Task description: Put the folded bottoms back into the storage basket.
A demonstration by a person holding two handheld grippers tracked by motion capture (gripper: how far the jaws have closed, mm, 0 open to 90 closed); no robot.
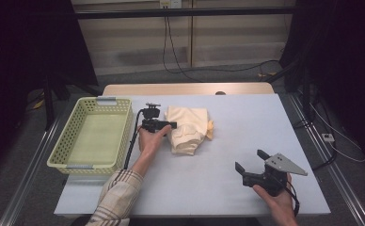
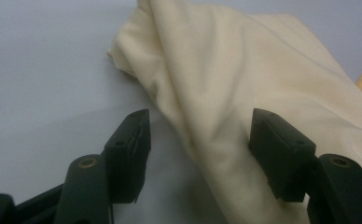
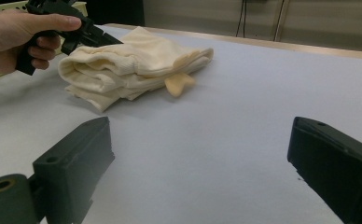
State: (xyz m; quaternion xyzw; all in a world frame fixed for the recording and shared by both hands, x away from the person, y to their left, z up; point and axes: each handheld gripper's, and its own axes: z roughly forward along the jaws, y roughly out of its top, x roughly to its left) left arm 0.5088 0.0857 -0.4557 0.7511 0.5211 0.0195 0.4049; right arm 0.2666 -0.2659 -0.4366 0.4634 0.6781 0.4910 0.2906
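Left gripper (image 1: 167, 125) was held at the near-left edge of the folded cream garment (image 1: 187, 128), its jaws parted on either side of a raised fold of the cloth. In the left gripper view (image 2: 200, 140) the fold ran between the two black jaws; one jaw lay against the fabric, the other stood apart from it over the bare table, so the pads were not pressing together on the cloth. The left hand (image 1: 148, 141) gripped the handle, with a plaid sleeve (image 1: 117, 200) coming in from the bottom edge and a black cable trailing from the tool toward the person.

The garment lay near the middle of the light grey table (image 1: 246, 117), loosely folded in layers, with a darker yellow tab (image 3: 179, 84) poking out at one side. A pale yellow-green basket (image 1: 64, 150) stood just left of the left hand, apart from the garment.

Right gripper (image 1: 249, 166) was held above the near-right part of the table, well apart from the garment. Its jaws stood wide with nothing between them, as the right gripper view (image 3: 200, 154) confirmed, and a grey three-cornered plate sat on its top.
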